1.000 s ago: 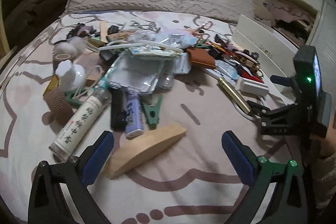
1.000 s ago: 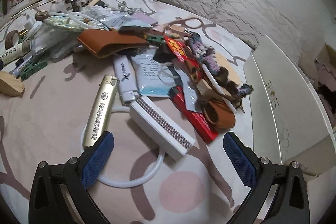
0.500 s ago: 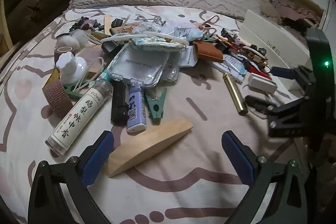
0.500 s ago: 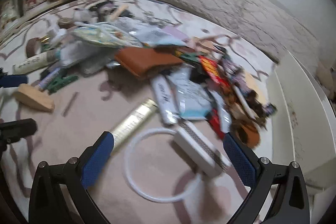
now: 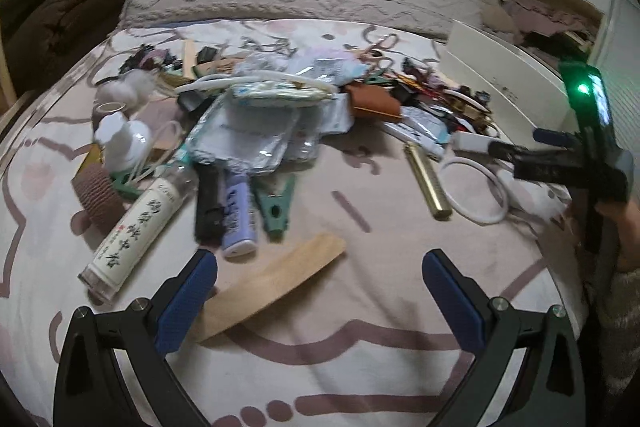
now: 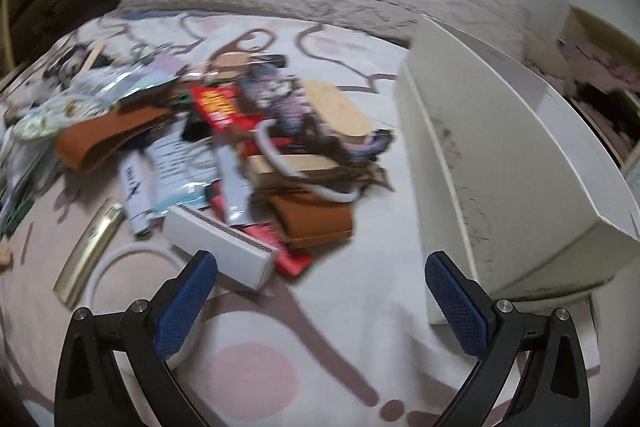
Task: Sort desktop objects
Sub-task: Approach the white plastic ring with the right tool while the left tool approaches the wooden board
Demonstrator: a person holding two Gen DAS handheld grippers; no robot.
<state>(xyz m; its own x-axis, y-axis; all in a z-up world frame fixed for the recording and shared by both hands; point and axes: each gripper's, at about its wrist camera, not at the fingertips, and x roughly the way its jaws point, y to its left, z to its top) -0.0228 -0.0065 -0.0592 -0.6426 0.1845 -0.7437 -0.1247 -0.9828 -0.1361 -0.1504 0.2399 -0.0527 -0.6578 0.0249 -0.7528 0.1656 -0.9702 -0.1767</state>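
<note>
- Left wrist view: the left gripper hangs over the bedsheet with its jaws spread wide and nothing between them.
- A curved wooden piece lies just ahead, its near end beside the left blue pad.
- Beyond it sit a white tube with black characters, a purple tube and a green clip, at the front edge of a heap of small objects.
- To the right lie a gold bar and a white ring; the right gripper shows at the edge, its fingers apart.
- Right wrist view, blurred: the right gripper is wide open and empty above the sheet.
- A white box lies just ahead of the left pad, touching the ring; the gold bar is to its left.
- A brown leather piece tops the pile behind, and an open white carton stands to the right.
</note>
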